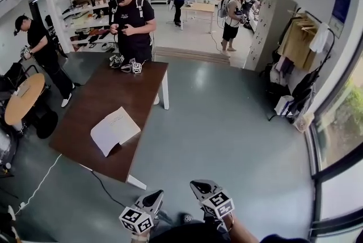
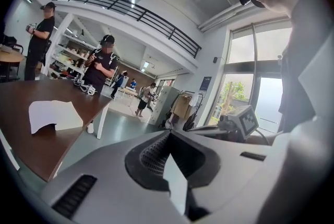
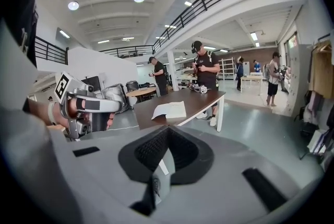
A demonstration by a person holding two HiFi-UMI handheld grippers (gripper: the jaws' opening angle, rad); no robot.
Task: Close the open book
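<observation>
Book, just one, lies open on one table. Left gripper and right gripper hang low, far from it, jaws together, empty.

Open grey-green floor lies between us and the dark brown wooden table, so the way in from the near edge and the right side is free. Our left gripper and right gripper, jaws pressed together, hang well apart from that edge. A thin black cable crosses the floor by the near white table leg. The tabletop is bare all around the open white book. At the far end a clutter of grey devices and a person in black block the way. A round light-wood table crowds the left side.
</observation>
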